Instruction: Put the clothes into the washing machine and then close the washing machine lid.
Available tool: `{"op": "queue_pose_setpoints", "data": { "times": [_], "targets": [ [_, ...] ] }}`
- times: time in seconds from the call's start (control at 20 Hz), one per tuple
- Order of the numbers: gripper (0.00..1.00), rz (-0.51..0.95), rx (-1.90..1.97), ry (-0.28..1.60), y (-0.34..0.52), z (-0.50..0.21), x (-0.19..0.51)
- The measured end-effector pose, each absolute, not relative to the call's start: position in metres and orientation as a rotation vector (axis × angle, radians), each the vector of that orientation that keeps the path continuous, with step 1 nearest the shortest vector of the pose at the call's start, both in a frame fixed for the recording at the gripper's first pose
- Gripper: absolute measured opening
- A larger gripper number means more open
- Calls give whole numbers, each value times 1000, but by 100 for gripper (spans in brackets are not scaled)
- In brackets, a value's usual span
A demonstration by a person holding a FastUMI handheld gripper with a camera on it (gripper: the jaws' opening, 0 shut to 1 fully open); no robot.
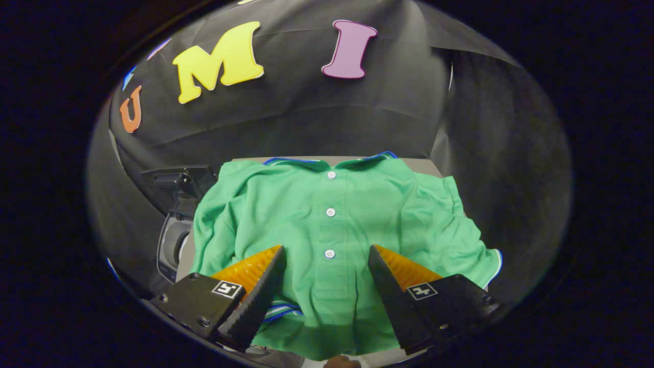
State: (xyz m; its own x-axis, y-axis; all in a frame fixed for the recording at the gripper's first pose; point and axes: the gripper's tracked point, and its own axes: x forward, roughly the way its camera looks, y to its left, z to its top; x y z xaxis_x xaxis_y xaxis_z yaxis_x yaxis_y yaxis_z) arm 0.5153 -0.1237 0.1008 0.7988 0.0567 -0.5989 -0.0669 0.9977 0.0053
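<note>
Shirt (332, 225) (hem hidden) under open tool (327, 253).

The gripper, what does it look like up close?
The gripper has two wedge-shaped fingers with ridged, grooved faces that taper to points. Each sits on a blocky black base held with small screws. Each base carries a little square black-and-white marker, like a tiny code sticker.
</note>
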Motion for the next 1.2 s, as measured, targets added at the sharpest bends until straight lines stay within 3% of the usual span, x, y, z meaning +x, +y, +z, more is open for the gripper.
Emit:
{"op": "queue_pose_setpoints", "data": {
  "times": [0.4,0.6,0.9,1.2],
  "targets": [
    [97,84,-37,744,-116,100,507],
    [7,104,12,718,-111,109,510],
    [5,86,68,709,-107,109,508],
    [5,127,-4,566,-77,165,496]
  ]
}}
